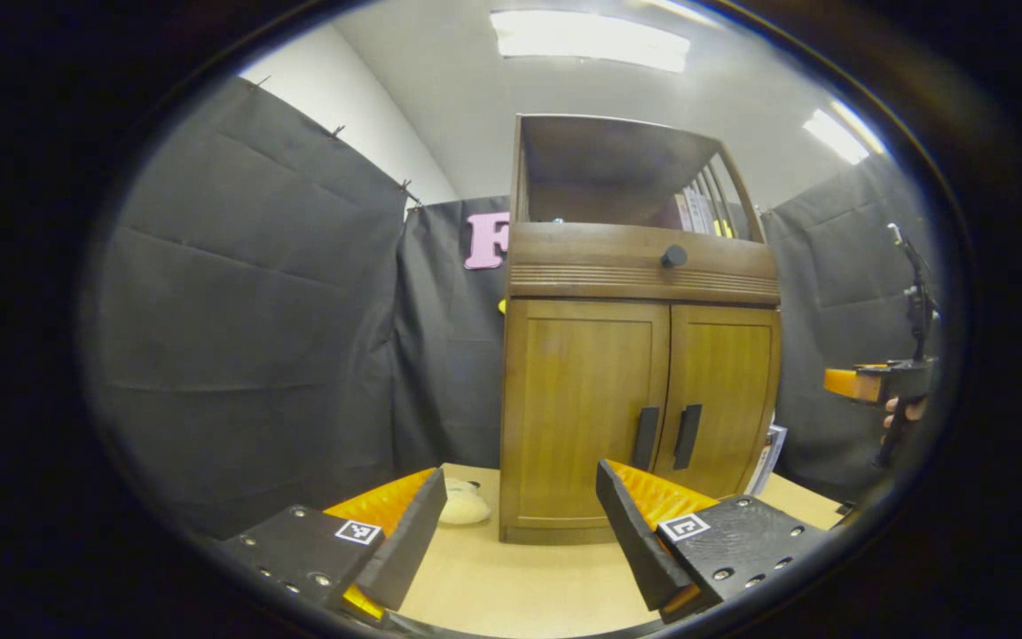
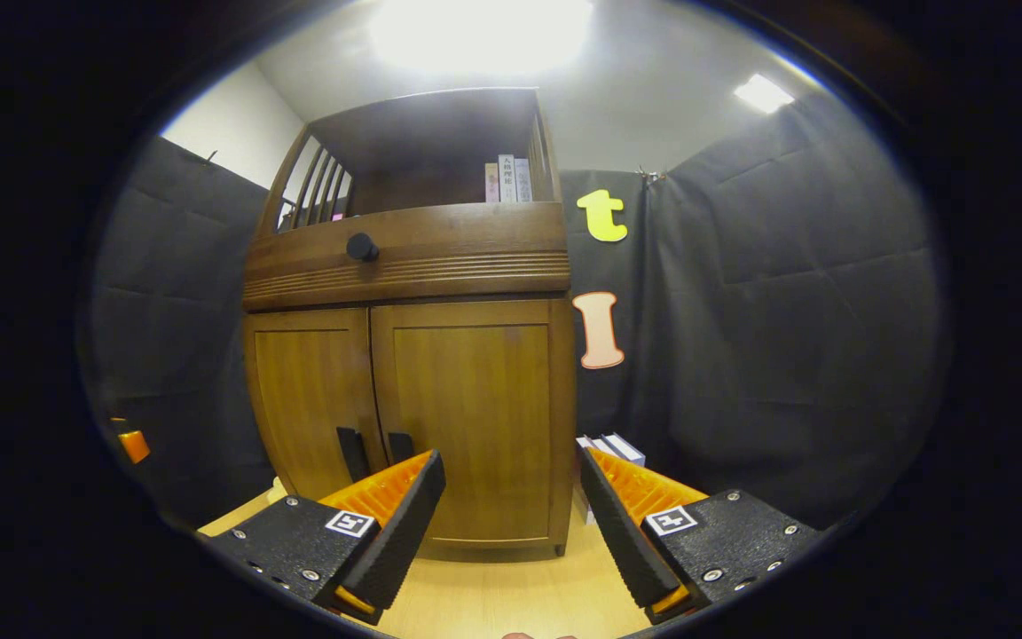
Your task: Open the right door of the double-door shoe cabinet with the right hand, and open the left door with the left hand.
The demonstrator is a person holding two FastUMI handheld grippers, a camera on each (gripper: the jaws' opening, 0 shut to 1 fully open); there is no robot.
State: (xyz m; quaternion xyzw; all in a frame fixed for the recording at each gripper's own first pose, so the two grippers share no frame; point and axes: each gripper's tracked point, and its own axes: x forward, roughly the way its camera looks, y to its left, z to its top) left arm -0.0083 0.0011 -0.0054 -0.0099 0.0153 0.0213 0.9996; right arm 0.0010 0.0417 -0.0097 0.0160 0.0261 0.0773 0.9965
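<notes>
From the left gripper view, the shoe cabinet (image 1: 640, 390) stands on the pale table (image 1: 511, 577), just right of centre, and both doors are shut. The left door (image 1: 586, 408) and the right door (image 1: 724, 399) meet at a seam flanked by two dark upright handles: the left handle (image 1: 646, 437) and the right handle (image 1: 687, 436), close together so each hand gets its own pull. The left gripper (image 1: 511, 524) sits at six o'clock with its jaws spread wide and nothing between them, well short of the cabinet, aimed so the left handle lies ahead. Out at three o'clock the right gripper (image 1: 875, 382) waits in a hand, too small to judge here. A pale soft thing (image 1: 462, 506) lies by the cabinet's foot.

From the right gripper view, the cabinet fills ten to twelve o'clock, doors closed, with the right handle (image 2: 400, 446) just above this gripper's left finger. The right gripper (image 2: 511, 510) is likewise released and empty. Books (image 2: 613, 448) lean beside the cabinet at five o'clock. I judge neither pull has begun.
</notes>
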